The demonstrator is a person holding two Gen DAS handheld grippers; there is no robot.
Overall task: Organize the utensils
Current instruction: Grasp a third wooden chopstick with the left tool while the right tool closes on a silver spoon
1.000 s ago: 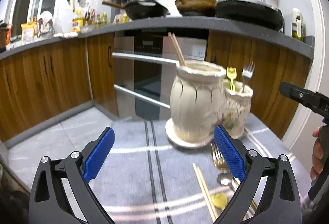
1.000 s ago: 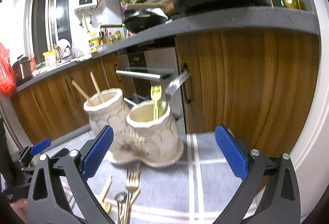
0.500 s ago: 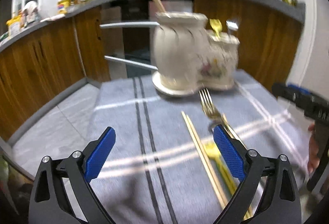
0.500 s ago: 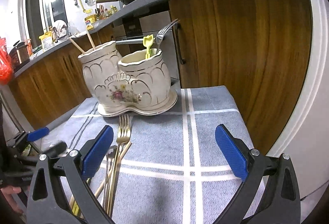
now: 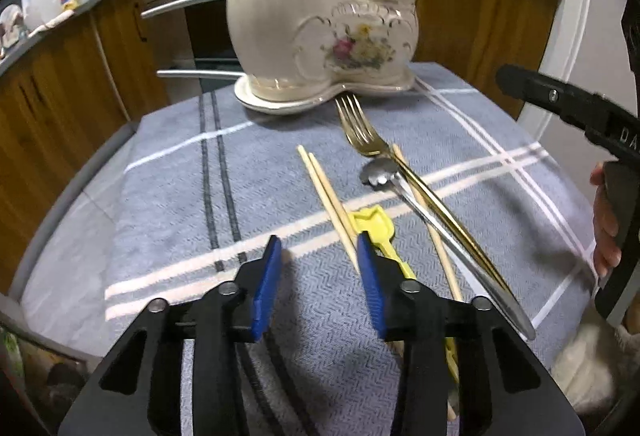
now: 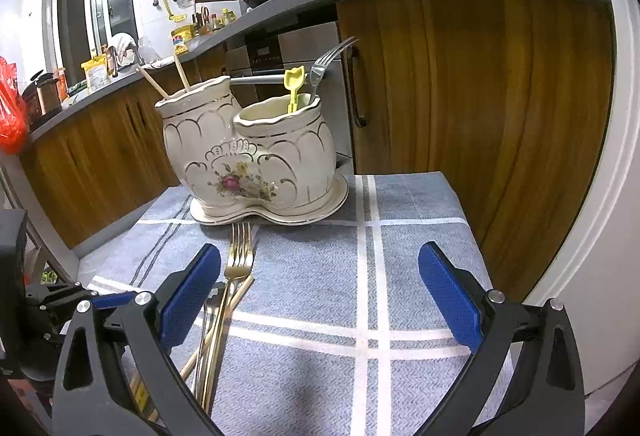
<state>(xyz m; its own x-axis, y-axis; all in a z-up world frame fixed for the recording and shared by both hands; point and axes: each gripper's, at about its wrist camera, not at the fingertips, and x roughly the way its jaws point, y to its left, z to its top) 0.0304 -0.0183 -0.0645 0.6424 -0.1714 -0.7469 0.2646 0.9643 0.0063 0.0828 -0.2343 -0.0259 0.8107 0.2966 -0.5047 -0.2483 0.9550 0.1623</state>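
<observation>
A cream double-pot utensil holder [image 5: 320,32] [image 6: 248,152] stands at the back of the blue-grey cloth, holding chopsticks, a yellow spoon and a fork. On the cloth lie a chopstick pair [image 5: 326,196], a gold fork [image 5: 360,128] [image 6: 238,256], a silver spoon [image 5: 380,172] and a yellow spoon [image 5: 372,224]. My left gripper [image 5: 316,260] is low over the cloth, jaws partly closed and empty, its right finger beside the chopstick pair. My right gripper [image 6: 320,288] is wide open and empty above the cloth.
The cloth-covered table [image 6: 400,256] ends at the right near wooden cabinets [image 6: 480,116] and a white door frame. An oven [image 6: 296,52] stands behind the holder. The right gripper's handle and hand [image 5: 600,156] show at the left view's right edge.
My left gripper has dropped toward the cloth near the loose chopsticks, and its jaws have narrowed from wide open. The right gripper stays open and has come slightly closer to the holder.
</observation>
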